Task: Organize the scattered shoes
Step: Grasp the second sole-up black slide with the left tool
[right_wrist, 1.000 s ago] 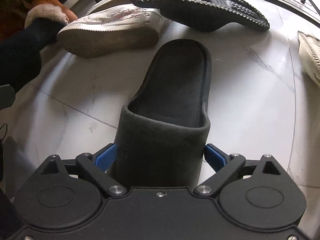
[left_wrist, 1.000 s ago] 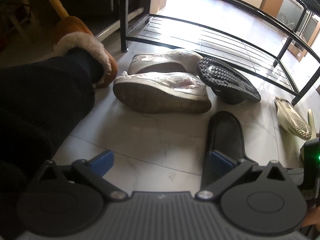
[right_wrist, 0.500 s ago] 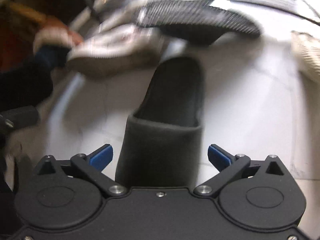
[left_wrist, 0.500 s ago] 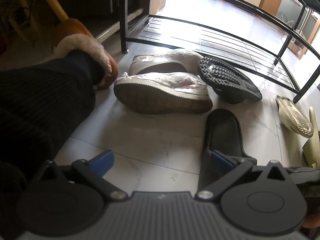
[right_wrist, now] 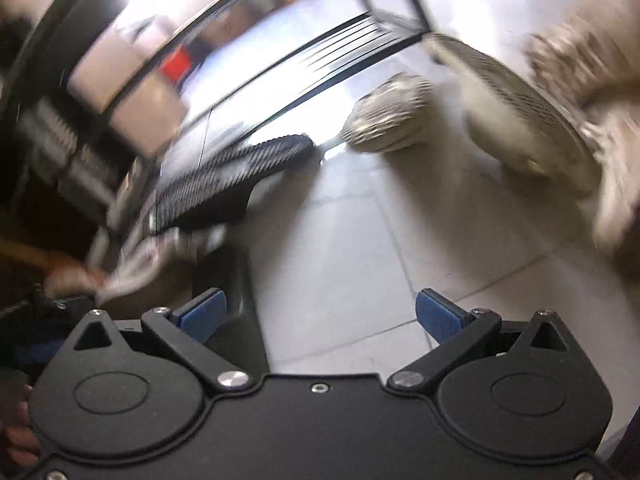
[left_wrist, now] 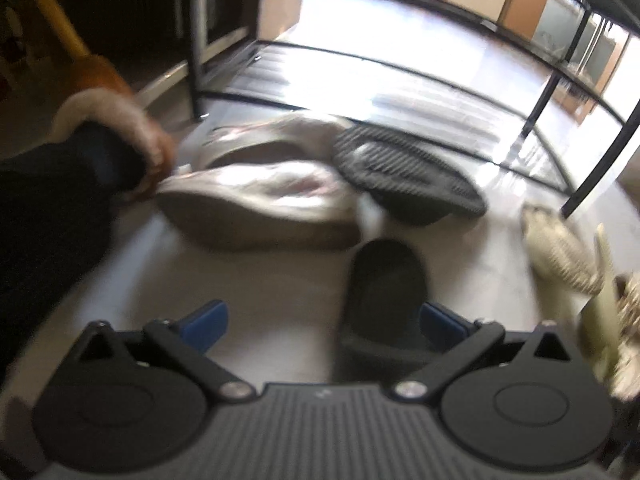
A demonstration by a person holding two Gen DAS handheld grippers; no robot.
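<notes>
Floor (left_wrist: 280,280), pale tile, holding all items; both views blurred.

Far left, left wrist view: a dark trouser leg (left_wrist: 48,216) ending in a brown fur-lined slipper (left_wrist: 120,120), worn, not part of the scatter.

Next right: a white sneaker (left_wrist: 260,204) on its side, sole toward the camera, with a second white sneaker (left_wrist: 280,140) just behind it, the two touching.

Centre: a black slipper, sole up (left_wrist: 408,176), leaning against the sneakers. In front of it a black slipper, upright (left_wrist: 384,280), near the right finger of the left gripper (left_wrist: 324,320). Jaws wide apart, holding nothing.

Right: two cream shoes (left_wrist: 560,252), soles showing, beside the leg of the shoe rack (left_wrist: 400,68). The rack is black metal with slatted shelves, and no shoe shows on them.

Right wrist view: right gripper (right_wrist: 320,312) with jaws wide apart and empty over bare tile; the upright slipper (right_wrist: 232,280) lies just off its left finger, the sole-up slipper (right_wrist: 240,168) further ahead, the cream shoes (right_wrist: 512,120) to the right.

Step in hand, as judged: picking up a first shoe; none is yet sorted.

Handling advice: settle each gripper before closing. Straddle the upright slipper across its toe band, where soft fabric gives purchase, rather than across the flat sole. Lift it clear of the sneakers. Turn its mate over so the pair sit together on the rack.
</notes>
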